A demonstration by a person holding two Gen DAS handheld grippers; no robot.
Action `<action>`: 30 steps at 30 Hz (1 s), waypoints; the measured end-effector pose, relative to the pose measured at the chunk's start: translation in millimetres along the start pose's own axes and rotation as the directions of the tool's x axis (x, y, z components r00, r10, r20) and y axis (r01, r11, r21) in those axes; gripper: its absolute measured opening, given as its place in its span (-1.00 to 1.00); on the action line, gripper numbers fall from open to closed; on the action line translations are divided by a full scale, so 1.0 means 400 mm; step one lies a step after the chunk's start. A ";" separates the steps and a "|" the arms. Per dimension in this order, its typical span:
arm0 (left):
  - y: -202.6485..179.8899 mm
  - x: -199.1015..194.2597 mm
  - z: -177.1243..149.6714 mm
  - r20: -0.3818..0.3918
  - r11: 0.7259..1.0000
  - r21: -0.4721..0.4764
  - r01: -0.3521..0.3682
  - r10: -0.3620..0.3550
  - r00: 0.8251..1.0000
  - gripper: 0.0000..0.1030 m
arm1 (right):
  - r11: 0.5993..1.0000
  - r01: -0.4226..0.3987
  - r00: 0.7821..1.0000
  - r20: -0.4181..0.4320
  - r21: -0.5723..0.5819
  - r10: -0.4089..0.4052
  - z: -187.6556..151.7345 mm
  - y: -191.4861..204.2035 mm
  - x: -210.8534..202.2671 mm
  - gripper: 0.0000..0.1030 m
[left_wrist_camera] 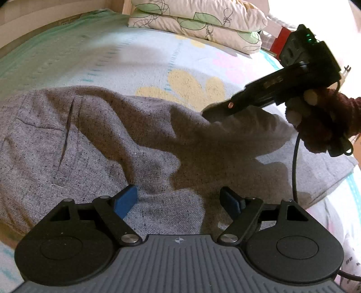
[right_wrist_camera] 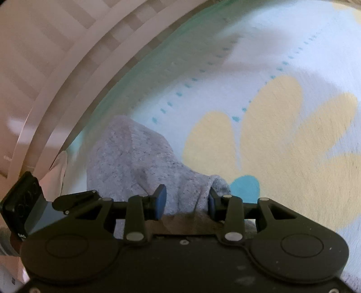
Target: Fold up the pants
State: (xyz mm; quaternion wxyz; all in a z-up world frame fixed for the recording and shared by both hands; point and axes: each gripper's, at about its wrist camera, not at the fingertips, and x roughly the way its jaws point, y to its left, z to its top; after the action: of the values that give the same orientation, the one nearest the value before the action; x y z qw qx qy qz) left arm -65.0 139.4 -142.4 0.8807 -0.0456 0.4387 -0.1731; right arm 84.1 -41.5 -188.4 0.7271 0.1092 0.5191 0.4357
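grey pants (left_wrist_camera: 108,144) spread rumpled on flowered bedsheet (left_wrist_camera: 144,56), pocket slit at left. left gripper (left_wrist_camera: 178,200) low over pants, blue pads wide apart, gripping nothing. right gripper (right_wrist_camera: 187,200) at far edge of pants, bunched fabric ridge between pads (right_wrist_camera: 161,201), right pad touching fabric, left pad with slight gap; grasp not certain. hand (left_wrist_camera: 315,117) in dark red sleeve holding right gripper. pillows (left_wrist_camera: 198,20) stacked at head of bed.
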 end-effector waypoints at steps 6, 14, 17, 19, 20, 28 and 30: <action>0.006 -0.011 0.002 -0.002 1.000 -0.014 0.008 -0.008 1.000 0.53 | 0.970 0.165 0.980 0.143 -0.178 -0.140 0.031 0.062 -0.038 -0.88; -0.018 -0.011 -0.004 -0.039 0.999 0.033 -0.009 0.010 0.999 0.54 | 0.854 0.349 0.937 0.129 -0.387 -0.325 0.088 0.071 0.090 -0.89; -0.028 -0.023 -0.014 -0.072 0.996 0.085 -0.004 0.010 0.997 0.54 | 0.864 0.355 0.935 0.115 -0.356 -0.337 0.086 0.051 0.092 -0.87; -0.033 -0.031 -0.012 -0.106 0.994 0.109 0.002 0.009 0.994 0.54 | 0.858 0.370 0.929 0.118 -0.356 -0.351 0.087 0.055 0.062 -0.60; -0.029 -0.037 -0.009 -0.121 0.994 0.113 0.011 0.003 0.993 0.54 | 0.848 0.394 0.919 0.144 -0.354 -0.367 0.081 0.054 0.039 -0.55; 0.036 -0.089 0.127 0.022 1.000 -0.015 0.026 -0.025 0.999 0.53 | 0.801 0.447 0.891 0.278 -0.400 -0.358 0.023 0.101 -0.084 -0.77; 0.070 -0.075 0.164 0.064 0.998 -0.070 0.003 0.001 0.998 0.53 | 0.806 0.397 0.917 0.230 -0.439 -0.326 -0.001 0.120 -0.068 -0.79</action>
State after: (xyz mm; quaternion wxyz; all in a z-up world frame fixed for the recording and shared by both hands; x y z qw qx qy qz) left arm -22.5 171.2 -86.3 0.8921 -0.0820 0.4158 -0.1565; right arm 56.6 -33.5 -141.2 0.8364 -0.1434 0.3530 0.3941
